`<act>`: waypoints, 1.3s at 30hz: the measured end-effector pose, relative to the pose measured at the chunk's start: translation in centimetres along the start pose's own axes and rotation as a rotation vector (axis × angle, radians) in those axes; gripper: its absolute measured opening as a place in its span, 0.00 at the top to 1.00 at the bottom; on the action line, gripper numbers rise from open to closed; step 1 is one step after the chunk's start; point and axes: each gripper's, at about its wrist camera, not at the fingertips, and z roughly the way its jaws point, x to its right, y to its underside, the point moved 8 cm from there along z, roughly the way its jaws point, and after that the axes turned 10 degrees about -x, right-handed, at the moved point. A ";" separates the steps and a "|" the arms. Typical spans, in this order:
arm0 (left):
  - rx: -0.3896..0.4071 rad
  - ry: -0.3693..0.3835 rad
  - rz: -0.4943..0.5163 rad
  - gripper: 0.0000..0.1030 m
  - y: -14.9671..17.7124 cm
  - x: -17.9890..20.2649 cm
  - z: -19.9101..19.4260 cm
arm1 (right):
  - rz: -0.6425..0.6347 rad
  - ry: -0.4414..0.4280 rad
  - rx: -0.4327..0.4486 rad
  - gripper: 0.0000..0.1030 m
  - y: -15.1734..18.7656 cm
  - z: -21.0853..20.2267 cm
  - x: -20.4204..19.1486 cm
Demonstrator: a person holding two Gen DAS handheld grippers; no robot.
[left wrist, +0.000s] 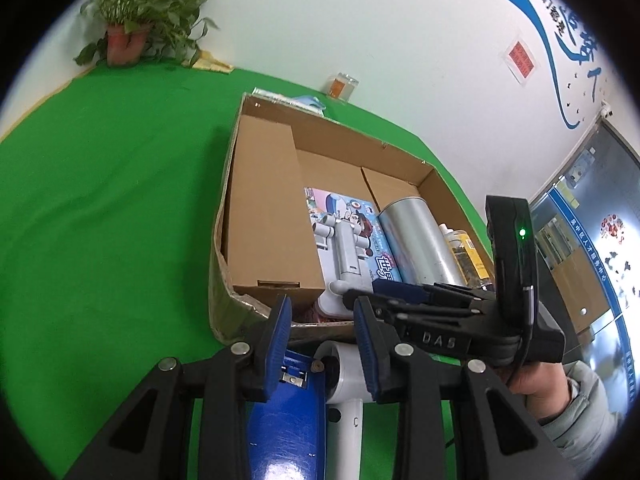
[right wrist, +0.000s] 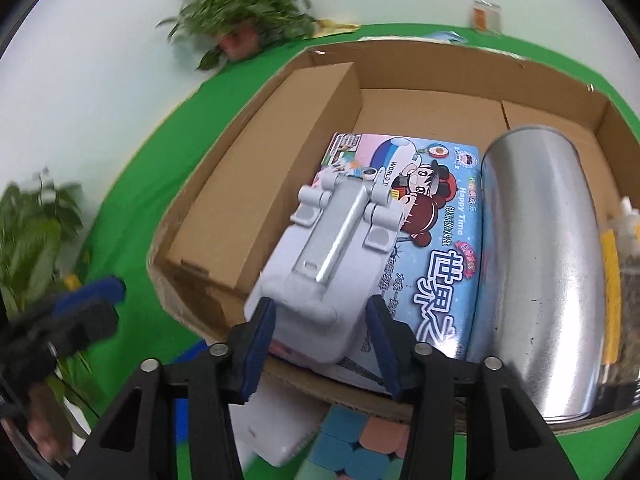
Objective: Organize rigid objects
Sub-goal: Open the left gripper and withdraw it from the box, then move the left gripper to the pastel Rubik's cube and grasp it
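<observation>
My right gripper [right wrist: 320, 336] clamped the near end of the white plastic device [right wrist: 336, 256], which lay on the game box [right wrist: 444, 240] inside the cardboard box [right wrist: 400, 64], left of the silver cylinder [right wrist: 540, 264]. My left gripper [left wrist: 322, 344] stood open just outside the cardboard box, above a blue object [left wrist: 284, 412] on the green worktop [left wrist: 104, 200].
</observation>
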 end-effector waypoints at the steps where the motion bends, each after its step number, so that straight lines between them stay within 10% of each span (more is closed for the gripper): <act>1: 0.019 -0.002 0.013 0.70 -0.1 0.3 -0.2 | -0.013 0.008 0.002 0.59 0.2 -0.1 -0.1; 4: 0.082 -0.044 0.044 0.65 -0.3 0.6 -0.9 | -0.028 -0.011 0.043 0.58 0.3 -1.1 -0.5; 7: 0.180 -0.143 0.044 0.18 -0.5 0.1 -2.4 | -0.068 0.051 0.184 0.00 0.5 -4.4 -1.5; 13: 0.221 -0.189 -0.002 0.12 0.2 -1.6 -3.9 | -0.124 0.105 0.391 0.00 4.3 -9.5 -2.8; 23: -0.050 -0.209 -0.059 0.13 5.0 -4.3 2.1 | 0.164 -0.033 0.171 0.06 10.8 -3.2 3.9; 39: 0.016 -0.074 -0.089 0.13 7.7 1.4 -0.6 | 0.110 -0.021 0.114 0.40 13.1 -1.3 3.8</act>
